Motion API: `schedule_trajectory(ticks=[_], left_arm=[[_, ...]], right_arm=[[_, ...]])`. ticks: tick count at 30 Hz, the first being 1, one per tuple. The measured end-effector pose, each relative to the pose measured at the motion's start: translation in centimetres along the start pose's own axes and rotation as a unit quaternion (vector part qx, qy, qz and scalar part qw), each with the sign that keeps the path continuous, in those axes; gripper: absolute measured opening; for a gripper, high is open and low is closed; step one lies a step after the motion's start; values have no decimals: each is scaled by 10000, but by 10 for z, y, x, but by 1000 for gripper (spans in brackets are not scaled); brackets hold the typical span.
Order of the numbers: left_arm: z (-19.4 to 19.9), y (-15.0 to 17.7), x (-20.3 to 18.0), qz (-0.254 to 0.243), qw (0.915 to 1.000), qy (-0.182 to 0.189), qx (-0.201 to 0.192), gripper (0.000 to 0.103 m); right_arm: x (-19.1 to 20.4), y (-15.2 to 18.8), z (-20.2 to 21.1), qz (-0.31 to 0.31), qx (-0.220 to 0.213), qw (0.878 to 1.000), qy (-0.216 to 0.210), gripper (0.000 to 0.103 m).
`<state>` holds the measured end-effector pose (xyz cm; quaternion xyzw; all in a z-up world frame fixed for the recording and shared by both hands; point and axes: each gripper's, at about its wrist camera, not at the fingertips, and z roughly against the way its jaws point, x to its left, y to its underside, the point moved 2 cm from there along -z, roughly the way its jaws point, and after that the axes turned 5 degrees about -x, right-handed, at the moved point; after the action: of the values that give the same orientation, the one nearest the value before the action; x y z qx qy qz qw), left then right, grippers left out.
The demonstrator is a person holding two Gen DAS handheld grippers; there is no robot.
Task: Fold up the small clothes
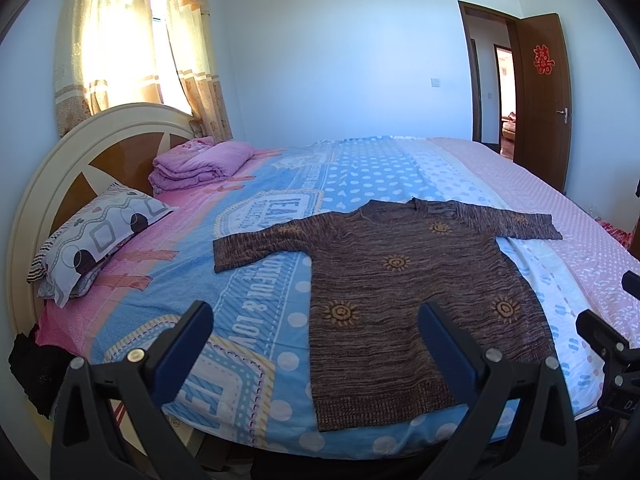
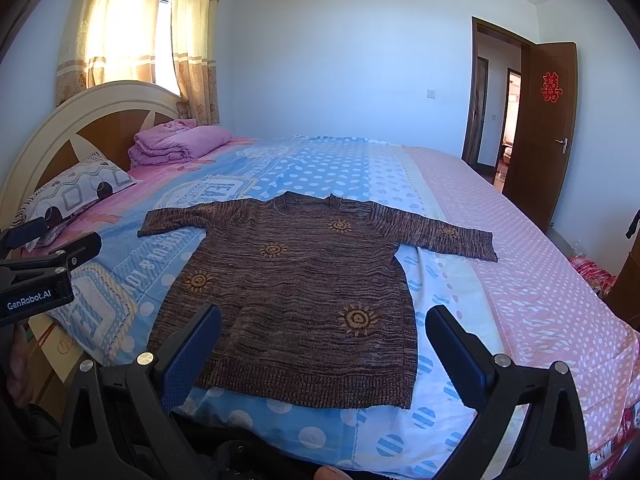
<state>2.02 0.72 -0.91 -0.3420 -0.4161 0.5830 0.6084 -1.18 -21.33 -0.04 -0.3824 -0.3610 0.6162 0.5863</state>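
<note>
A small brown knitted sweater with orange sun motifs lies flat on the bed, face up, both sleeves spread out, hem towards me. It also shows in the right wrist view. My left gripper is open and empty, held above the bed's near edge over the sweater's lower left part. My right gripper is open and empty, above the sweater's hem. The left gripper also shows at the left edge of the right wrist view, and the right gripper at the right edge of the left wrist view.
The bed has a blue, pink and white patterned sheet. A patterned pillow and a folded pink quilt lie by the headboard at the left. An open brown door is at the far right.
</note>
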Motion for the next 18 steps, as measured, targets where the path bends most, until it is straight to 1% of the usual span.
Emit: schedule_trajectory(ticks=[3,6,11,14,18], left_arm=[[-5,2,0,-45,10000,-9,12,103],[-13,2,-1,-128,9999,-29,3,103],[-31,1,-7,-356,9991,-219,-83,103],[-49,0,-8,-471,9984,-295,-57,103],[-81,0,-12,-604,9974,-391,106,103]], right_arm=[[-1,2,-3,-9,3,10000,-78,102],[-5,4,-9,-99,78,9992,-380,102],[-19,10,-31,-132,275,9987,-404,102],[-36,16,-50,-385,476,9971,-446,102],[-63,23,-83,-692,783,9938,-390,102]])
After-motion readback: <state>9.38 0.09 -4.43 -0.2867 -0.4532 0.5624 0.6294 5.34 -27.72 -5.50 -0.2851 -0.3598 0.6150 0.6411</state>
